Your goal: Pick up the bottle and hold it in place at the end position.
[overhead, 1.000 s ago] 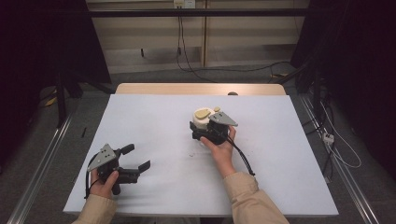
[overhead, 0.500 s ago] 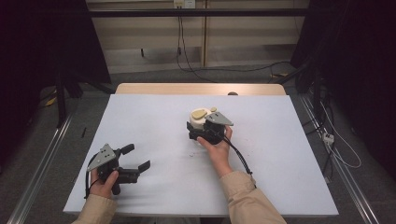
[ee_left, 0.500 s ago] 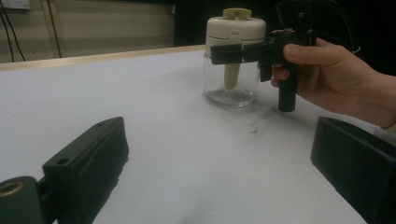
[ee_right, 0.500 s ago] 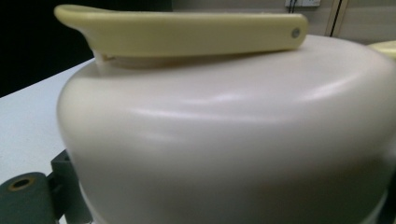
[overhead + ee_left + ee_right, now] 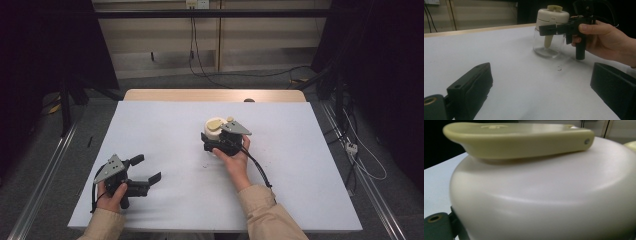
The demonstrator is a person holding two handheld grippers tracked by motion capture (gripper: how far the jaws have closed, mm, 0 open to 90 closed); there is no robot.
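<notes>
Left gripper view shows your right gripper (image 5: pixel 549 28) clamped around the jar (image 5: pixel 549 31) just under its cream lid (image 5: pixel 552 16), mid-table. Your left gripper (image 5: pixel 147 170) rests near the table's (image 5: pixel 300 190) front edge, jaws spread wide, well apart from the jar.

White table (image 5: pixel 165 135) w/ wooden far edge (image 5: pixel 200 95); cables (image 5: pixel 200 60) on floor behind.

The jar (image 5: pixel 216 131) stood mid-counter (image 5: pixel 300 150), the right claw (image 5: pixel 220 137) at it on its near side; the left claw (image 5: pixel 145 170) sat well apart, toward the counter's near left corner.
</notes>
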